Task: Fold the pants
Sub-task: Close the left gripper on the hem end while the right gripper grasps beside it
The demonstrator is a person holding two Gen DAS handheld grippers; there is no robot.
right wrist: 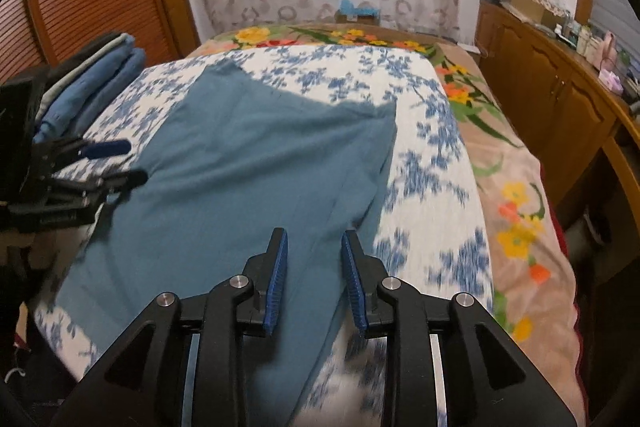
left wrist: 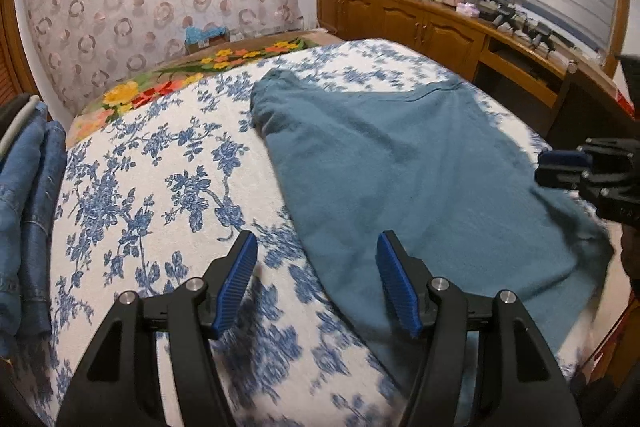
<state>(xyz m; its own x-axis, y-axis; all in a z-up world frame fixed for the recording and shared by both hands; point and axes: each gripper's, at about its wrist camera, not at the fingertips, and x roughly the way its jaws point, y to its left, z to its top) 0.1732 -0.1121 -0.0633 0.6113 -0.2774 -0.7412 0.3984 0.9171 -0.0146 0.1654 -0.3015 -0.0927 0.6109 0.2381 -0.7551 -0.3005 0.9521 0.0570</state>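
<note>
Teal pants (left wrist: 400, 155) lie spread flat on the bed, folded into a broad shape (right wrist: 240, 155). My left gripper (left wrist: 316, 239) hovers open over the pants' near left edge, where the cloth meets the bedspread. Nothing is pinched between its blue pads (left wrist: 240, 283). In the right wrist view it shows at the left side (right wrist: 134, 161), jaws apart. My right gripper (right wrist: 314, 235) stands a little open just above the pants' near right part, with no cloth gripped. It also appears at the right edge of the left wrist view (left wrist: 558, 169).
The bed carries a white bedspread with blue flowers (left wrist: 160, 167) over a floral blanket (right wrist: 512, 195). A stack of folded jeans (left wrist: 28, 187) lies on the bed's left side. A wooden cabinet (right wrist: 560, 95) with clutter runs along the right wall.
</note>
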